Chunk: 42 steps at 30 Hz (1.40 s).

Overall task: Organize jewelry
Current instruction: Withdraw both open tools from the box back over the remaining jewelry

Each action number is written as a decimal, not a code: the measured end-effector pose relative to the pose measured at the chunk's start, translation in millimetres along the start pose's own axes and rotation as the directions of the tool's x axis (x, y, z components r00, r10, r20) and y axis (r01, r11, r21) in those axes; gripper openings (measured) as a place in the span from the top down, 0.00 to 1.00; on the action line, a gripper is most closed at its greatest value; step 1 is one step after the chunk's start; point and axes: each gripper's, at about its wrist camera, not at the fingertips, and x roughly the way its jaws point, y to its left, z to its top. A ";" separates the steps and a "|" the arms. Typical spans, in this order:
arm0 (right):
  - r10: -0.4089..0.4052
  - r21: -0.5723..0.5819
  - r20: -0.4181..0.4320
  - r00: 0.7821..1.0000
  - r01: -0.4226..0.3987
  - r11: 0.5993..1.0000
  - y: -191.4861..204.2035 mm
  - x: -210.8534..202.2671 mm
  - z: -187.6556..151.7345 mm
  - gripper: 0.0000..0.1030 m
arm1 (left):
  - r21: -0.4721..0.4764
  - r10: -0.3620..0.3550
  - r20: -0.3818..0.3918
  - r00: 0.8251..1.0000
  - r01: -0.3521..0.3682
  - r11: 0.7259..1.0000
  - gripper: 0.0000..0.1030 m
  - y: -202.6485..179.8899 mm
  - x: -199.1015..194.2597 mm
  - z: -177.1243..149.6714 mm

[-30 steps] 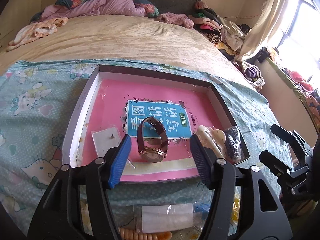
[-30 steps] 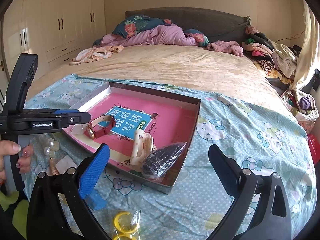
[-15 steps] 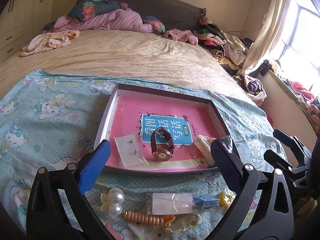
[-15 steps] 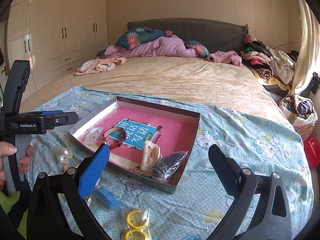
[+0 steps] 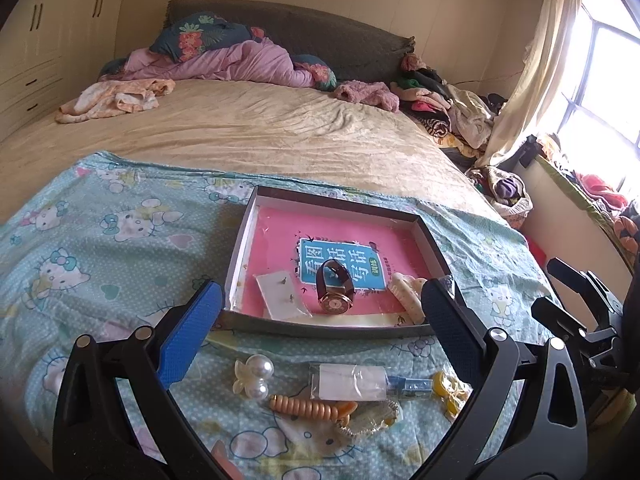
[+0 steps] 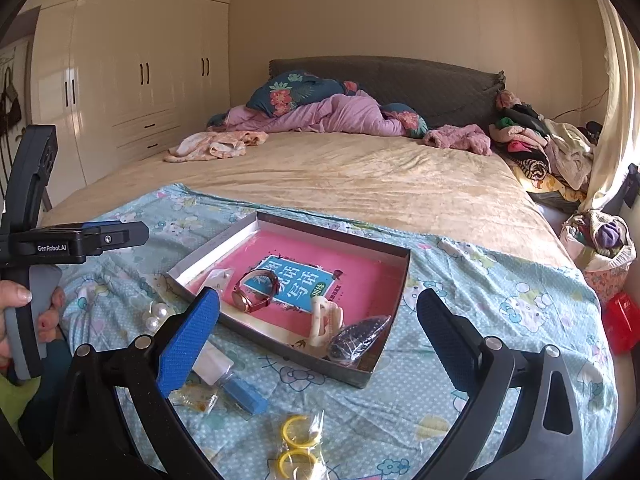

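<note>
Shallow box: one pink book; one brown-strapped watch, near front edge; one earring card; one cream hair claw; one dark bagged item, front right corner. On the blanket before the box: one pearl clip, one beaded clip, two yellow rings. Left gripper and right gripper: both wide open, empty. Since a second ago, left gripper has withdrawn from the watch.

We see a wide bed with a beige cover and dark headboard, cream wardrobes along the left wall, and a bright window with a pale curtain at right.
</note>
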 end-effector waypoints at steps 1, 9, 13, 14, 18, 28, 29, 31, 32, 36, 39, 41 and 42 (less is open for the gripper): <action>0.003 -0.002 0.001 1.000 -0.003 1.000 1.7 -1.7 0.0 0.04 | -0.001 0.001 -0.002 1.000 -0.001 1.000 0.09 0.7 -2.2 -0.9; 0.029 -0.013 -0.004 1.000 -0.029 1.000 12.9 -14.3 -4.2 0.04 | 0.010 0.014 0.001 1.000 -0.014 1.000 0.09 5.1 -15.7 -13.8; 0.039 -0.024 -0.015 0.999 -0.039 0.999 19.5 -19.7 -9.5 0.04 | 0.014 0.020 0.006 1.000 -0.020 1.000 0.09 8.2 -22.9 -18.9; 0.041 -0.027 -0.020 0.999 -0.042 0.999 21.3 -20.7 -10.8 0.04 | 0.016 0.022 0.005 1.000 -0.022 1.000 0.09 8.8 -24.5 -19.8; 0.050 -0.036 -0.035 0.998 -0.051 0.998 27.0 -23.5 -15.9 0.04 | 0.021 0.030 0.003 1.000 -0.030 0.999 0.09 12.2 -30.5 -26.4; 0.076 -0.056 -0.097 0.992 -0.081 0.995 39.1 -19.5 -34.2 0.04 | 0.031 0.051 -0.026 0.998 -0.050 0.998 0.09 15.7 -32.4 -46.6; 0.077 -0.057 -0.102 0.992 -0.083 0.995 40.2 -18.7 -35.9 0.04 | 0.033 0.051 -0.032 0.998 -0.050 0.998 0.09 15.5 -31.4 -49.0; 0.081 -0.059 -0.113 0.990 -0.088 0.994 41.8 -17.1 -39.1 0.04 | 0.038 0.054 -0.045 0.998 -0.052 0.998 0.09 15.7 -28.6 -53.6; 0.081 -0.058 -0.118 0.990 -0.089 0.994 42.7 -15.9 -40.8 0.04 | 0.041 0.055 -0.053 0.997 -0.053 0.998 0.09 15.2 -27.1 -56.1; 0.084 -0.061 -0.140 0.987 -0.094 0.994 44.4 -12.4 -46.2 0.04 | 0.057 0.061 -0.082 0.995 -0.056 0.997 0.09 11.8 -21.3 -66.6; 0.087 -0.064 -0.156 0.984 -0.097 0.993 44.5 -10.2 -50.4 0.04 | 0.075 0.062 -0.107 0.992 -0.054 0.996 0.09 8.3 -16.2 -74.2; 0.083 -0.069 -0.166 0.983 -0.096 0.993 44.6 -8.3 -53.9 0.04 | 0.083 0.061 -0.122 0.991 -0.051 0.995 0.09 7.5 -12.9 -79.3; 0.083 -0.070 -0.171 0.982 -0.096 0.993 44.5 -7.2 -55.7 0.04 | 0.085 0.060 -0.131 0.990 -0.049 0.995 0.09 7.4 -11.1 -82.0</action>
